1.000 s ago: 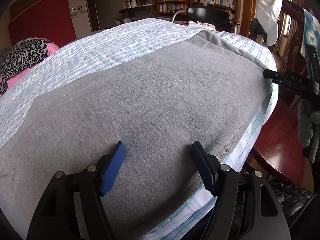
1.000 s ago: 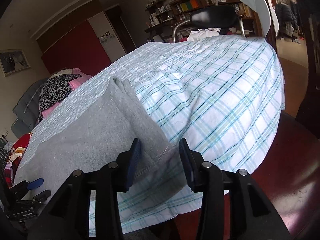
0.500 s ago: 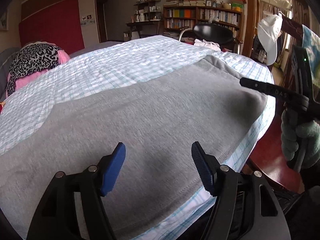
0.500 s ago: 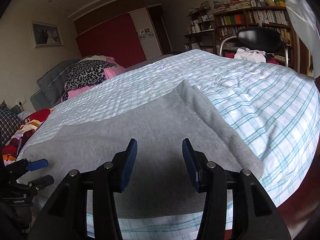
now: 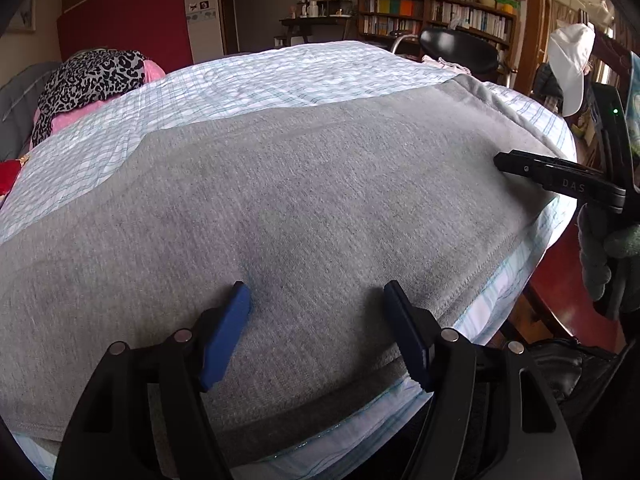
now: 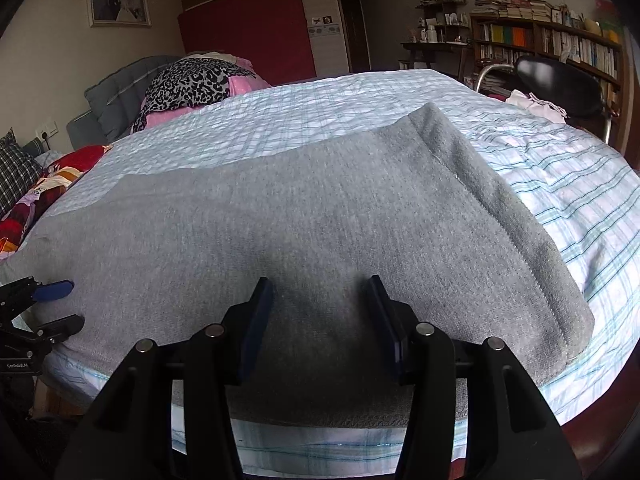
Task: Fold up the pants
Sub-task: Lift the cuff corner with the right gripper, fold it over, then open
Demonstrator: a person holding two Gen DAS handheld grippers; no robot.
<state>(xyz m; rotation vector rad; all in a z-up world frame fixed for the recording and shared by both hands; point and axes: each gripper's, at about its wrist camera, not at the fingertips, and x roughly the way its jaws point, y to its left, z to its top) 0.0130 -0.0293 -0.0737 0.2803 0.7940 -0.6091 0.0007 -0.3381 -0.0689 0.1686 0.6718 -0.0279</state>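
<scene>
Grey pants [image 5: 280,200] lie spread flat across a bed with a blue-checked sheet [image 5: 280,76]. My left gripper [image 5: 316,292] hovers open just over the cloth near the front edge, with nothing pinched between its blue pads. The right gripper [image 6: 319,284] is also open above the pants [image 6: 300,208], left of the thick stitched band [image 6: 500,216] at their right end. In the left wrist view the right gripper [image 5: 520,166] shows at the pants' right end, held by a gloved hand [image 5: 600,248]. The left gripper [image 6: 66,306] appears at the left end.
A leopard-print and pink pile [image 6: 192,80] sits at the head of the bed, and a red patterned cloth [image 6: 48,184] lies at the left. Beyond the bed are a black chair [image 6: 560,80] and bookshelves [image 6: 540,44]. The sheet [image 6: 560,200] is bare right of the pants.
The right gripper left the raised right end of the pants, rolled level and moved left over the now flat cloth, its jaws a little wider. The left gripper shifted sideways along the front edge.
</scene>
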